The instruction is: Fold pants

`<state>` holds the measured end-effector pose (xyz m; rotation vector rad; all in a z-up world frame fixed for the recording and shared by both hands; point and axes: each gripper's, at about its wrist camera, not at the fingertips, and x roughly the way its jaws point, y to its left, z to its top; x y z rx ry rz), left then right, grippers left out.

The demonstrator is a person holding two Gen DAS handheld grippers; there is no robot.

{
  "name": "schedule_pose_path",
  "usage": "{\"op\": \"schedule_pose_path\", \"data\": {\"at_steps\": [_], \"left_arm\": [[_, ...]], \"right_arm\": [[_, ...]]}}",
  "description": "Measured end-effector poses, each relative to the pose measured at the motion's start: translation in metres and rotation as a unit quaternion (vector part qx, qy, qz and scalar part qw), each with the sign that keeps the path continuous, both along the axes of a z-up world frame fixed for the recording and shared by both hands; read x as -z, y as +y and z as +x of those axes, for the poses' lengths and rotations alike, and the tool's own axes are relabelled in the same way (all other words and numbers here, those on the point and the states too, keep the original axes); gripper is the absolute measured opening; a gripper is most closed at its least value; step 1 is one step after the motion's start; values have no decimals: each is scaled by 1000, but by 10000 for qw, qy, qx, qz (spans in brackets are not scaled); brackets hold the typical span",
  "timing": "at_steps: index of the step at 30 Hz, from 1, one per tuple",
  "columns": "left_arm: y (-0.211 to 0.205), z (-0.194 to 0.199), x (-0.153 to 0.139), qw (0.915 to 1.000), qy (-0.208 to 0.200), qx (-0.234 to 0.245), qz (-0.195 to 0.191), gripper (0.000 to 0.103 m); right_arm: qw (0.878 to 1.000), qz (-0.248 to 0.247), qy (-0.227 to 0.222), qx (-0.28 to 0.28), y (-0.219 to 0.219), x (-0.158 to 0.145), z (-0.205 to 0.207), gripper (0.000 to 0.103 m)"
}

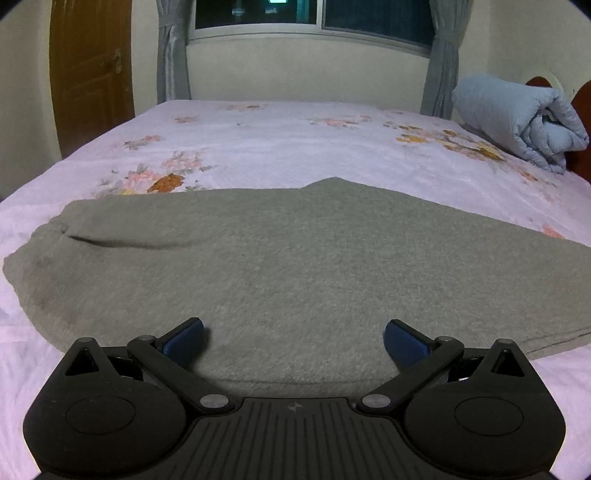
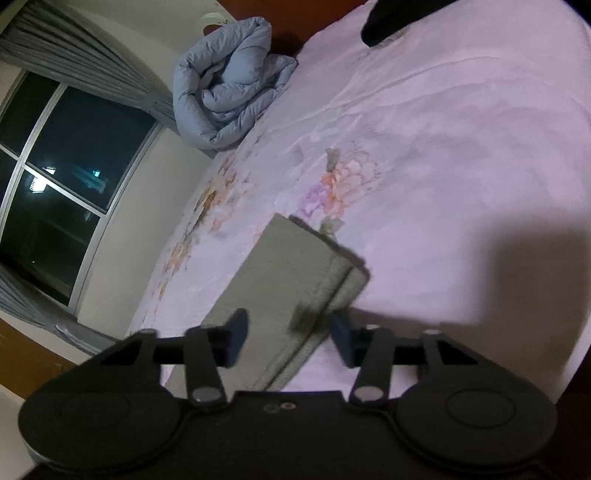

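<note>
Grey pants lie flat across the floral bedsheet. My left gripper hovers low over their near edge, open, with only cloth below its blue pads. In the right wrist view the picture is rolled sideways. The narrow leg end of the pants runs toward my right gripper. Its jaws stand apart on either side of the leg's edge; the right pad is clear of the cloth. A small dark blurred patch sits on the cloth between them.
A rolled pale-blue quilt lies at the head of the bed by the headboard. A window with grey curtains and a wooden door stand beyond the bed. A dark object lies at the sheet's far edge.
</note>
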<state>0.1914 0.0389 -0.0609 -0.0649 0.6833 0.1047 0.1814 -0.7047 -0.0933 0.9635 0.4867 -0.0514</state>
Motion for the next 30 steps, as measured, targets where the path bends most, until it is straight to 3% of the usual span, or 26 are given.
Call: {"op": "schedule_pose_path", "data": {"at_steps": [2, 4, 8, 11, 15, 19, 20, 21, 23, 26, 30], "left_arm": [[1, 2, 1, 10000, 31, -2, -19, 103], [-1, 4, 3, 10000, 76, 0, 26, 103], [-1, 6, 4, 9999, 127, 29, 37, 103], [2, 5, 5, 9999, 126, 42, -17, 103], [3, 2, 0, 10000, 47, 51, -70, 103], [-2, 6, 4, 9993, 300, 140, 159, 103], [-5, 6, 2, 9993, 280, 129, 210, 103], [-7, 5, -1, 9995, 241, 109, 186, 103], [-13, 4, -6, 9998, 121, 132, -73, 103], [-46, 8, -10, 9992, -100, 245, -295, 103], [-107, 17, -9, 9987, -44, 186, -463, 103]], "right_arm": [[9999, 52, 113, -63, 0, 2, 7, 37], [9996, 102, 244, -32, -1, 6, 11, 30], [9988, 275, 411, 59, -9, 18, 11, 1], [9976, 613, 298, 89, -15, 26, 7, 1], [9988, 412, 93, 248, -14, 16, -6, 0], [9975, 526, 334, 335, -21, 31, -13, 0], [9974, 584, 237, 353, -22, 29, -17, 3], [9978, 548, 119, 356, -22, 26, -22, 22], [9987, 426, 96, 251, -16, 20, -24, 32], [9994, 302, 63, 146, -8, 14, -17, 41], [9993, 242, 201, 219, -1, 14, -5, 42]]}}
